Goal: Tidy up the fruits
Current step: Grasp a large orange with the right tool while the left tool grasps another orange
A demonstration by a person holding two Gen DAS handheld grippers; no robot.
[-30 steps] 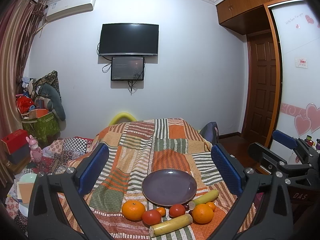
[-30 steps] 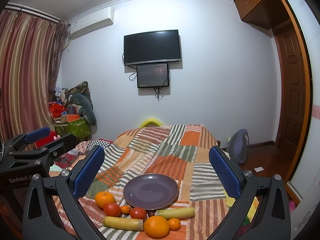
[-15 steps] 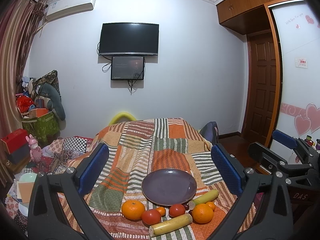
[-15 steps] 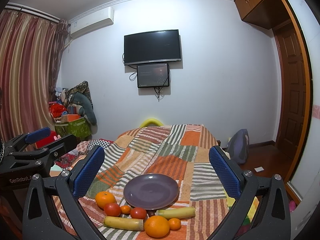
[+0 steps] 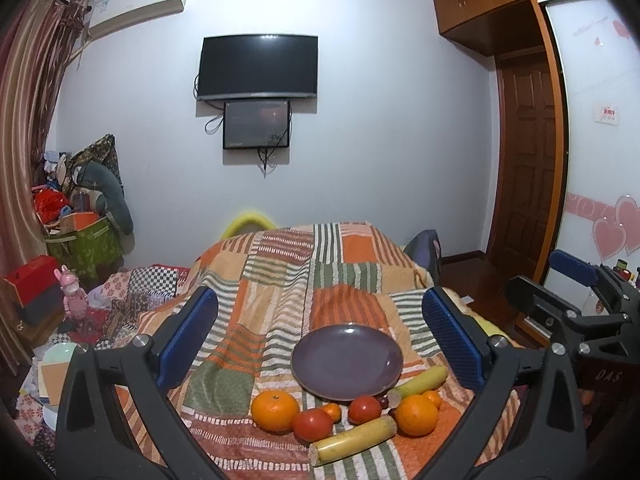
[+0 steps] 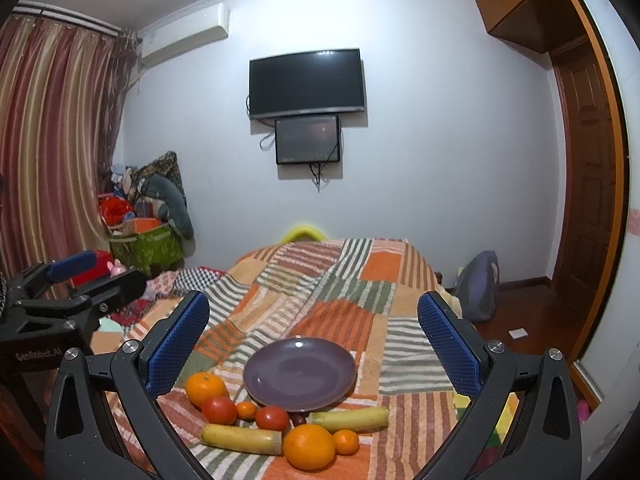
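An empty purple plate (image 5: pixel 346 361) (image 6: pixel 300 373) lies on a striped patchwork blanket (image 5: pixel 304 280). In front of it sit two big oranges (image 5: pixel 275 410) (image 5: pixel 417 415), two small ones, two tomatoes (image 5: pixel 312 424) (image 5: pixel 364 409) and two yellow-green cane pieces (image 5: pixel 353 438) (image 5: pixel 420 380). In the right wrist view the same fruit shows: orange (image 6: pixel 309 446), tomato (image 6: pixel 219 409), cane piece (image 6: pixel 240 437). My left gripper (image 5: pixel 320 340) and my right gripper (image 6: pixel 312 344) both hover open above the near side, holding nothing. Each sees the other at its frame's edge.
The blanket covers a raised surface that drops off at the far end and sides. A green box (image 5: pixel 82 246) with piled clutter stands at the left wall, a bag (image 6: pixel 478 286) on the floor at right, a wooden door (image 5: pixel 524 160) beyond.
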